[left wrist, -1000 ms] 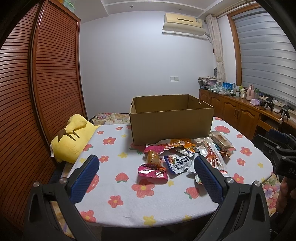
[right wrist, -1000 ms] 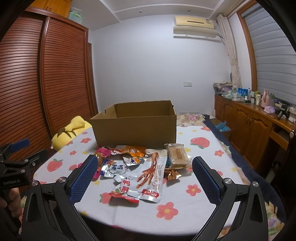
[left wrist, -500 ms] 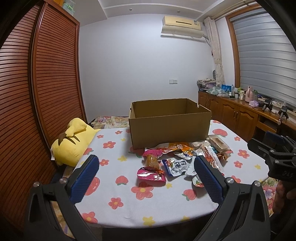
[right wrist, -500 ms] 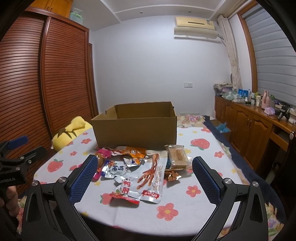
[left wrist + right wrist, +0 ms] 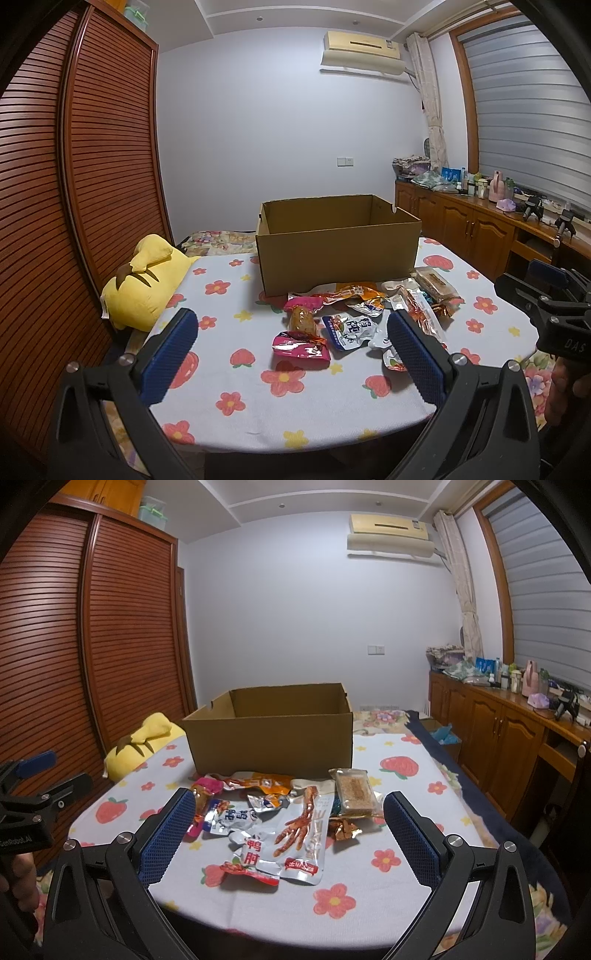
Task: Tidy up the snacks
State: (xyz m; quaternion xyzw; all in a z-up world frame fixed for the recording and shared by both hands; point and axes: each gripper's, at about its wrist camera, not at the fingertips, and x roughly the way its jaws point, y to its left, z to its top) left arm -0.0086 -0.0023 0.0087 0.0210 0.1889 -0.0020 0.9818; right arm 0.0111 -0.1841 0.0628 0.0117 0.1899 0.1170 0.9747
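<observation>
You have not started yet: both the left hand-held gripper (image 5: 291,349) and the right hand-held gripper (image 5: 288,830) hover with fingers apart and hold nothing, the cardboard box (image 5: 271,734) looks empty, and all snack packets (image 5: 280,823) lie on the desk (image 5: 369,904).

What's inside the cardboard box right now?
Only bare inner walls of the cardboard box show; its floor is hidden by the front wall. The snack packets lie outside, in front.

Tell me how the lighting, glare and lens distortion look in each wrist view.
Left wrist view: dim, even room light with a cool cast; the wardrobe slats bow strongly from the fisheye, and dark corners frame the picture. Right wrist view: same soft light; small glints on the snack packets, whose print stays readable; the cardboard box looks sharp, while the window frame curves near the edge.
</observation>
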